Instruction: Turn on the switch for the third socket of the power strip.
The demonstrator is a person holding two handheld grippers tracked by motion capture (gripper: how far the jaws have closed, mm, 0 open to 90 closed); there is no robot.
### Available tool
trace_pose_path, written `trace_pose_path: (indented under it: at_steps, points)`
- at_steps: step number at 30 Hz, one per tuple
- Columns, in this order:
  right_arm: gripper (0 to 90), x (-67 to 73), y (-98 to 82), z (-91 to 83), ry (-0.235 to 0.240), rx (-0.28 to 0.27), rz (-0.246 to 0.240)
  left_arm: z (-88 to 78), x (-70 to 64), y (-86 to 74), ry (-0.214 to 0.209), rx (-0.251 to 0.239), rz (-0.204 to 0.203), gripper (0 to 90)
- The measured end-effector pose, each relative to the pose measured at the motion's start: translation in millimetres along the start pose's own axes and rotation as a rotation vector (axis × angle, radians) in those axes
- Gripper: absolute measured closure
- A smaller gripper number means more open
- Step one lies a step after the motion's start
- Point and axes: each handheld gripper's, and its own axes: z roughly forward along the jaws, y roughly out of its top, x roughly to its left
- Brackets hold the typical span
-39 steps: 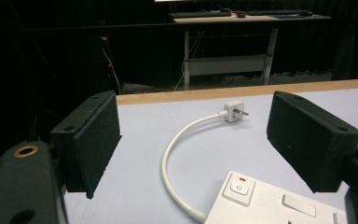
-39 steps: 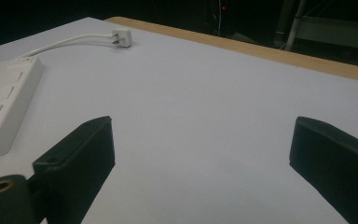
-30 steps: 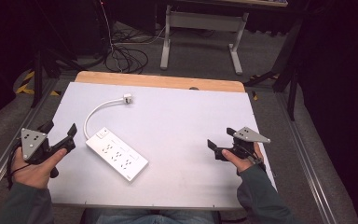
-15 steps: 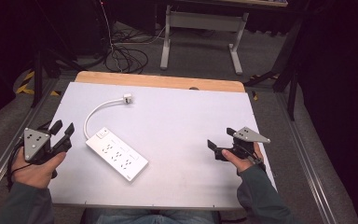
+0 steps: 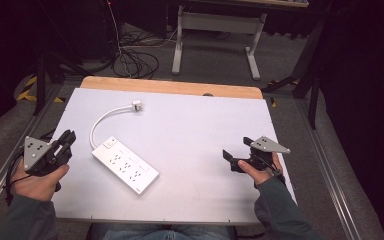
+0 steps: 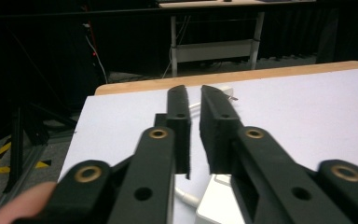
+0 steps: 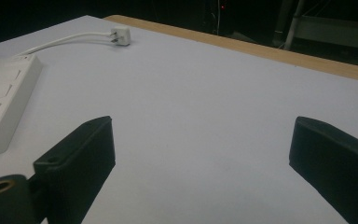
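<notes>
A white power strip [image 5: 125, 165] lies slantwise on the left half of the white tabletop [image 5: 200, 125]. Its cord [image 5: 97, 125] curves away to a white plug [image 5: 136, 105] farther back. My left gripper [image 5: 69, 137] is at the table's left edge, just left of the strip. Its jaws have just been closing and now stand shut with only a slit between them and nothing in it [image 6: 193, 91]. My right gripper [image 5: 236, 149] rests near the right edge, open and empty [image 7: 203, 135]. The right gripper view shows the strip [image 7: 0, 112] and plug [image 7: 120, 35] off to its left.
A wooden strip [image 5: 170, 87] runs along the table's far edge. Beyond it on the dark floor are a tangle of cables [image 5: 135, 60] and a grey metal stand [image 5: 215, 22]. Metal rails [image 5: 325, 165] flank the table on both sides.
The left gripper's jaws have come together from wide open to shut, with nothing taken. Both hands, the strip and the plug stay where they were.
</notes>
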Motion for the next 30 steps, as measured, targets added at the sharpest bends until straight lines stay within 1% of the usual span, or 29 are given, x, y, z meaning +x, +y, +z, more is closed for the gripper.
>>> trace_pose_path:
  at_steps: [2, 4, 10, 17, 24, 27, 30]
  points:
    - [7.4, -0.1, -0.1, 0.1, 0.0, 0.001, 0.0, 0.4, -0.4, 0.0, -0.005, -0.001, 0.005, 89.3]
    - [7.4, 0.2, -0.2, 0.3, 0.0, 0.001, 0.002, 0.8, -0.5, -0.1, -0.014, 0.0, 0.007, 89.9]
    - [7.4, -0.4, -0.5, -0.3, -0.002, 0.0, 0.002, 2.8, -0.5, -0.4, -0.033, 0.008, 0.0, 90.0]
    - [7.5, -0.5, -0.8, -0.2, -0.003, 0.001, 0.001, 6.4, -2.9, -0.1, -0.053, 0.02, 0.005, 90.0]
    - [7.6, -1.1, -1.4, -1.4, -0.005, 0.002, -0.001, 12.8, -9.5, 0.4, -0.094, 0.042, 0.026, 90.0]
    - [7.6, -1.5, -1.8, -2.7, -0.009, 0.003, -0.002, 15.3, -12.2, 0.1, -0.113, 0.048, 0.028, 90.0]
    - [7.6, -1.5, -1.9, -3.2, -0.01, 0.002, -0.003, 17.2, -14.7, 0.2, -0.141, 0.057, 0.042, 90.0]
